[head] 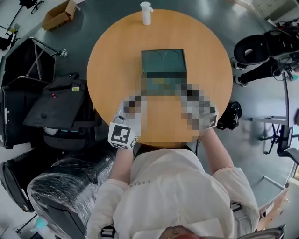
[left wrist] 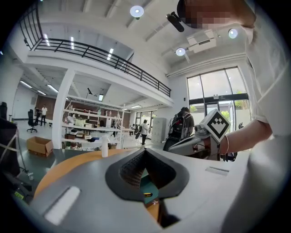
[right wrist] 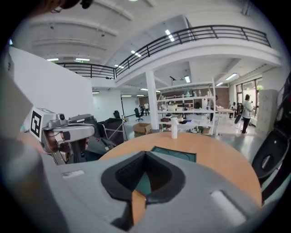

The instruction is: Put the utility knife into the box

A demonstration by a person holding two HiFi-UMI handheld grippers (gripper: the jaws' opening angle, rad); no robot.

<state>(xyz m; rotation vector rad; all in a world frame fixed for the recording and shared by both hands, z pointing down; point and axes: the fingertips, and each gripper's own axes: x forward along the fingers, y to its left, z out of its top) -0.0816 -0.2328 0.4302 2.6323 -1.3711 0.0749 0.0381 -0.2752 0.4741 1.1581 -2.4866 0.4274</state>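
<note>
I have both tools low over the round counter (head: 112, 60), on my side of the teal box (head: 163, 59). The left tool (left wrist: 145, 152) reads closed, its tips meeting with nothing between them. The right tool (right wrist: 145, 154) looks the same, tips together and empty. Below the left tool's pads I see a small yellow thing lying on the teal, likely the utility knife (left wrist: 147, 195). A white bottle (head: 146, 12) stands at the counter's far edge.
</note>
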